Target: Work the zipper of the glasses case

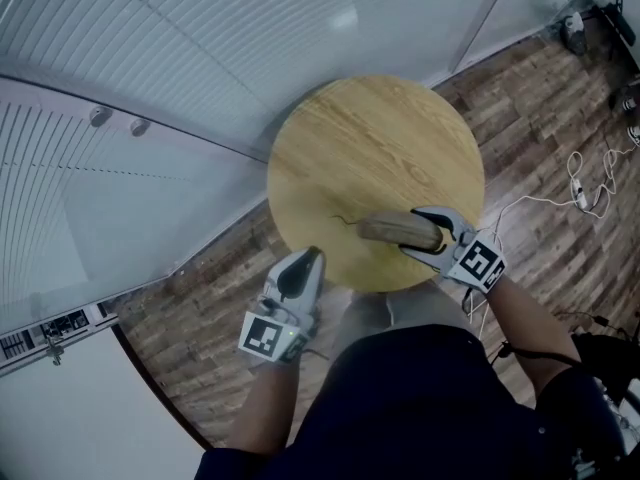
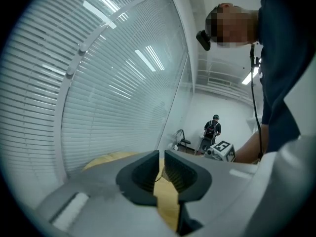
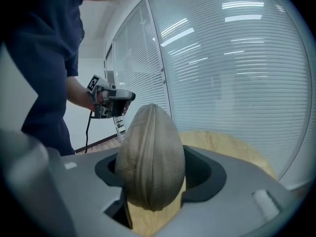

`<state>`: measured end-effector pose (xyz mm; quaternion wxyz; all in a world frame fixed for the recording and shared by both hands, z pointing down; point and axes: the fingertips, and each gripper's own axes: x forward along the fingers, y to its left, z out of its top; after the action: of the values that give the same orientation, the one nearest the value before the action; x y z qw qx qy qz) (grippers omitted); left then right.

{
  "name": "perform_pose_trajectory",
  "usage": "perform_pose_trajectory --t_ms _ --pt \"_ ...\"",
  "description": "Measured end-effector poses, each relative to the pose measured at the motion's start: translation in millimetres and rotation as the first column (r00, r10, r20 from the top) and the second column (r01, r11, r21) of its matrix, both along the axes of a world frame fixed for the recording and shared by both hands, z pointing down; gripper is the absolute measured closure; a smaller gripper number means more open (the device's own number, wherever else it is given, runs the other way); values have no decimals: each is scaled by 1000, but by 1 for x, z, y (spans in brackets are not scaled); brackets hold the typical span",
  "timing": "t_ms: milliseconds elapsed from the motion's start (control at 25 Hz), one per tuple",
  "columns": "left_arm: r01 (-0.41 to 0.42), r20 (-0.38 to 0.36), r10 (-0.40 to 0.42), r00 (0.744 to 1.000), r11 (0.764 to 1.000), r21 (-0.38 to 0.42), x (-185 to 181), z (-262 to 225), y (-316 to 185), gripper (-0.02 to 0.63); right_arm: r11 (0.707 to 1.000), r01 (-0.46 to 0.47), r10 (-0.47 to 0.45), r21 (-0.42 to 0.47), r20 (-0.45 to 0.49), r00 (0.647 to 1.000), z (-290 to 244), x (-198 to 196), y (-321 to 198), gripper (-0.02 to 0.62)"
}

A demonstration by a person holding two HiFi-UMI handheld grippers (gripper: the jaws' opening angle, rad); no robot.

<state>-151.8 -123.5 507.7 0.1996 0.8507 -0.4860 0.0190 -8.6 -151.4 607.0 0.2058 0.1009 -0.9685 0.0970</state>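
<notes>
The right claw [image 1: 426,234] was clamped on the glasses case [image 1: 398,229], a pad pressed against each long side. In the right gripper view the brownish case [image 3: 150,152] stood on end between the pads of that claw [image 3: 153,174], with its zipper [image 3: 144,157] running down the middle, facing the camera. In the head view the case lay across the lower right part of the round wooden worktop [image 1: 370,138]. A thin cord [image 1: 343,219] trailed from its left end. The left claw [image 1: 303,260] sat at the lower left rim of the worktop, apart from the case. Its jaws were all but together with nothing between them [image 2: 162,158].
</notes>
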Motion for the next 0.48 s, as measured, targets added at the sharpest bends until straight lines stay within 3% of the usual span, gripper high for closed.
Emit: perform_pose_trajectory --t_ms 320,480 --pt "-190 -18 192 981 979 73 35 -20 -1 477 994 -82 74 68 116 990 -73 7 -3 304" --pt "-261 -87 269 959 961 91 49 -32 2 402 990 -102 81 98 203 976 -115 7 2 302"
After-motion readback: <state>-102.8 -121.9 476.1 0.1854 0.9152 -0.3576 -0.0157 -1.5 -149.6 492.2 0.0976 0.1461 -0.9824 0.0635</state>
